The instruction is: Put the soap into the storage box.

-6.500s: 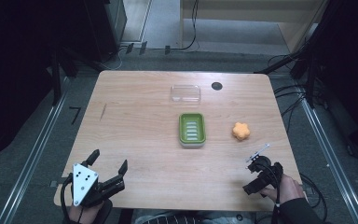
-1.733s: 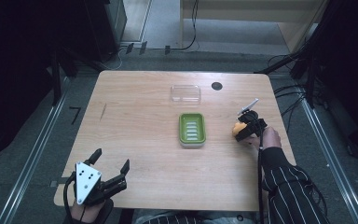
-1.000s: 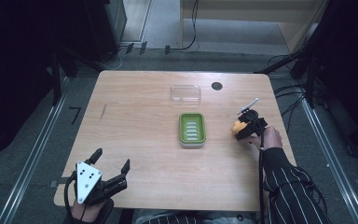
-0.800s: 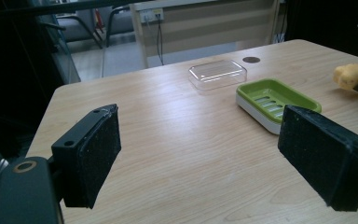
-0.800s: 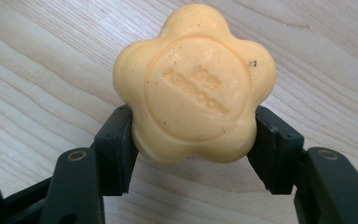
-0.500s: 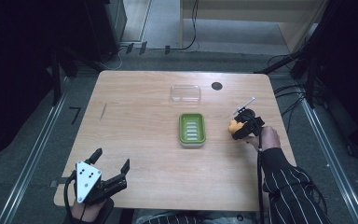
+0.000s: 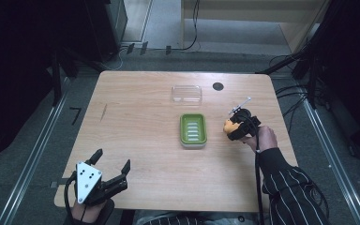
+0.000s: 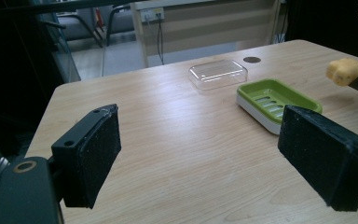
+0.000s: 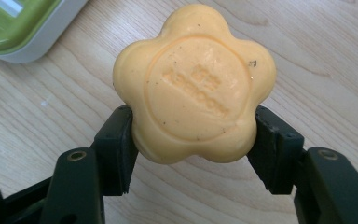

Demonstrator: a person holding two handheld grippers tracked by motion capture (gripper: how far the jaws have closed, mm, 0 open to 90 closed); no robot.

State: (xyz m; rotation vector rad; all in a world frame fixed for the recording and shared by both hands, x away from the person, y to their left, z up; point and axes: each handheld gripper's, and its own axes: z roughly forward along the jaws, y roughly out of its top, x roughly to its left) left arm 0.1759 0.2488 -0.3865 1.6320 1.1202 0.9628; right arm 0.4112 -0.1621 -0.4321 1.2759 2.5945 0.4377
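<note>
Hand-held gripper (image 9: 193,144) clamps embossed soap (image 9: 193,84).

Probably a lab: bare wooden table (image 7: 140,140), floor cables (image 7: 295,89), metal rails (image 7: 37,154), dim surroundings.

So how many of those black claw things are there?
2. The left gripper rests open at the table's near left corner; the right gripper is shut on the flower-shaped orange soap beside the green dish.

flower-shaped orange soap (image 9: 193,84): one
green soap dish (image 7: 193,130): one
clear plastic lid (image 7: 186,93): one
grippers: two
</note>
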